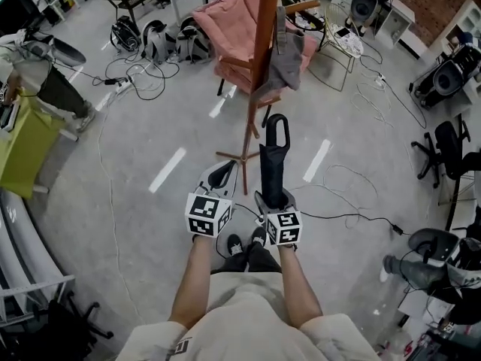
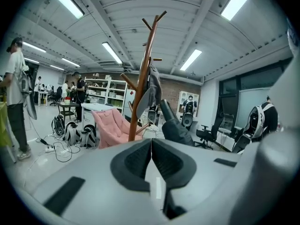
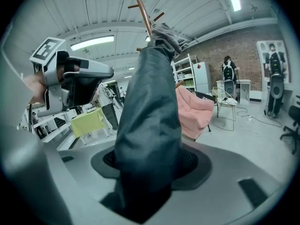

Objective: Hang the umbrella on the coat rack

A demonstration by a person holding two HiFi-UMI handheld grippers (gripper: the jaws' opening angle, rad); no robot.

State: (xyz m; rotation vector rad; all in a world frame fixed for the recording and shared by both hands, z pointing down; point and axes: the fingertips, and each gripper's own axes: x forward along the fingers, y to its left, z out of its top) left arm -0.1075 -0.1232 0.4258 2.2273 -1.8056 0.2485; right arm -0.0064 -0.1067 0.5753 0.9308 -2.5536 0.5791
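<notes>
The right gripper (image 1: 272,198) holds a dark folded umbrella with a black loop handle (image 1: 273,156) upright. Its fingers are spread wide and clamped around the bunched fabric at the lower end. In the head view the handle points toward 12 o'clock. At the right gripper's 9 o'clock, the left gripper (image 1: 220,176) is empty, its fingers pressed together. A tall brown wooden coat rack with angled pegs (image 1: 263,51) stands on the grey floor (image 1: 150,224) at 12 o'clock of both grippers. The umbrella's handle is just beside its pole, on no peg. A grey garment (image 1: 285,55) hangs on the rack, and a pink padded chair (image 1: 233,21) sits beyond it at 11 o'clock.
</notes>
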